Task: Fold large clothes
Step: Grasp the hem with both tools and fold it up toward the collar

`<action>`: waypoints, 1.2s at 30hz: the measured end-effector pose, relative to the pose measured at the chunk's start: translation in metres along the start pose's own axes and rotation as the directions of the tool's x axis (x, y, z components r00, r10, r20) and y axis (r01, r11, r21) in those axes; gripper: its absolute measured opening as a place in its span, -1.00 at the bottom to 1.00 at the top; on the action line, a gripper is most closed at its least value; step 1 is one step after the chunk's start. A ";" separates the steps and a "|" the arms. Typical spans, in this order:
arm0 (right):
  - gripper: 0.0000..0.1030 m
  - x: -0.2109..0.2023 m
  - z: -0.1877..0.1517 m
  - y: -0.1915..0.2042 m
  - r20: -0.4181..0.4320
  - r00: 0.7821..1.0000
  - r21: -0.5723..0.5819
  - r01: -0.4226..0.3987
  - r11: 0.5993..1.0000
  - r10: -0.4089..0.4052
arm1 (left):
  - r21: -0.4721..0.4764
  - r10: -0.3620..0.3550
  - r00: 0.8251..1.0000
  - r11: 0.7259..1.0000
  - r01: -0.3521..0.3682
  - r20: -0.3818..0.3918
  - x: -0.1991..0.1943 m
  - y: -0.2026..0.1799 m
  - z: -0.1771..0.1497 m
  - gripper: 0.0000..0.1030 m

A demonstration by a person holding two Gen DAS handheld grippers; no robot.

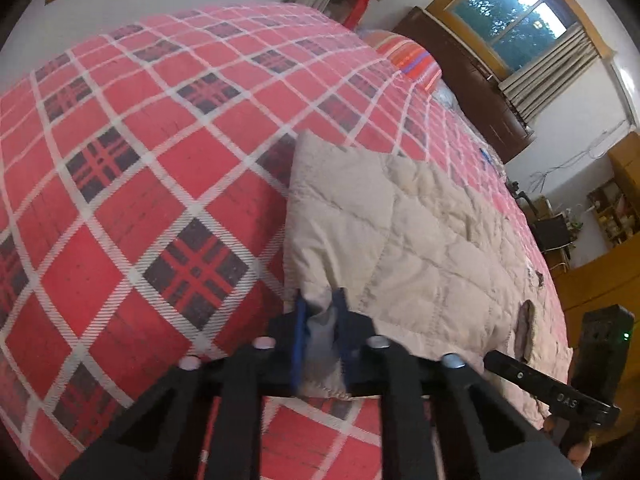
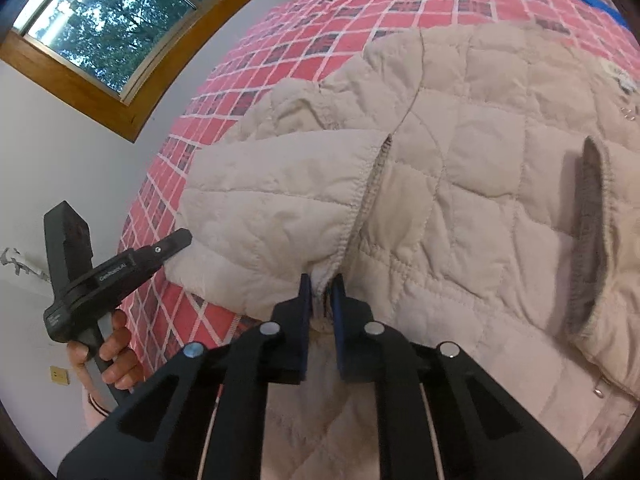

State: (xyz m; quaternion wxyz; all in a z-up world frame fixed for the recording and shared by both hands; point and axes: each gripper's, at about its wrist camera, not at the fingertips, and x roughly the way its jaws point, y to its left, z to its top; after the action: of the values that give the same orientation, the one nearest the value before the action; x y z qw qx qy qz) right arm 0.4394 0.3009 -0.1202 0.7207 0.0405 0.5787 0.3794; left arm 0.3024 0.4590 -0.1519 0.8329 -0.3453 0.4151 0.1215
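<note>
A beige quilted jacket (image 1: 420, 240) lies spread on the red plaid bed cover (image 1: 140, 160). My left gripper (image 1: 322, 300) is shut on a corner of the jacket's near edge, cloth bunched between its blue pads. In the right wrist view the jacket (image 2: 480, 160) fills the middle, with a sleeve (image 2: 272, 200) folded across its left side. My right gripper (image 2: 321, 284) is shut on the sleeve's cuff edge. The left gripper (image 2: 176, 242) shows there at the left, held by a hand (image 2: 116, 348), its tip at the sleeve's edge. The right gripper's body (image 1: 552, 392) shows low right in the left wrist view.
The bed cover (image 2: 300, 32) reaches a white wall (image 2: 80, 168) with a wood-framed window (image 2: 112, 20). A striped pillow (image 1: 412, 56) and dark wooden headboard (image 1: 472, 84) lie at the far end. Wooden shelves (image 1: 616, 208) and a chair stand beyond the bed.
</note>
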 end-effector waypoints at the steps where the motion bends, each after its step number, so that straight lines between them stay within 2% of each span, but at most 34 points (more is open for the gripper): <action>1: -0.85 -0.004 0.000 -0.001 0.006 1.000 -0.001 0.002 1.000 -0.002 | 0.005 -0.013 1.000 1.000 0.013 0.007 -0.004 -0.004 -0.001 -0.89; 9: -0.89 -0.058 -0.003 -0.014 0.098 0.995 -0.009 0.023 1.000 -0.022 | 0.093 -0.073 0.997 0.993 0.069 0.039 -0.021 -0.055 -0.005 -0.92; 16: -0.89 -0.123 -0.017 -0.051 0.184 0.978 0.027 0.092 0.995 -0.095 | 0.189 -0.119 0.993 0.975 0.118 -0.007 -0.005 -0.121 -0.019 -0.92; 19: -0.89 -0.151 -0.026 -0.072 0.218 0.966 0.060 0.125 0.990 -0.135 | 0.251 -0.139 0.990 0.957 0.144 -0.037 0.005 -0.164 -0.031 -0.92; 25: -0.89 -0.200 -0.045 -0.119 0.271 0.942 0.153 0.161 0.975 -0.198 | 0.316 -0.178 0.979 0.927 0.199 -0.094 0.030 -0.227 -0.053 -0.92; 29: -0.89 -0.223 -0.058 -0.152 0.292 0.925 0.218 0.184 0.958 -0.244 | 0.358 -0.176 0.977 0.910 0.209 -0.123 0.048 -0.263 -0.070 -0.92; 34: -0.89 -0.221 -0.069 -0.191 0.271 0.921 0.291 0.198 0.936 -0.278 | 0.389 -0.130 0.977 0.902 0.187 -0.170 0.080 -0.285 -0.087 -0.89; 36: -0.89 -0.214 -0.074 -0.203 0.249 0.918 0.315 0.226 0.922 -0.310 | 0.413 -0.113 0.977 0.893 0.180 -0.181 0.090 -0.287 -0.093 -0.75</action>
State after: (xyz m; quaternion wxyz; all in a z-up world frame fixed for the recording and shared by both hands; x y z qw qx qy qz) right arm 0.4677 0.0017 -0.0740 0.8311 0.1172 0.5129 0.1800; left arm 0.4432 0.1783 -0.1244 0.8608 -0.1931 0.4667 -0.0623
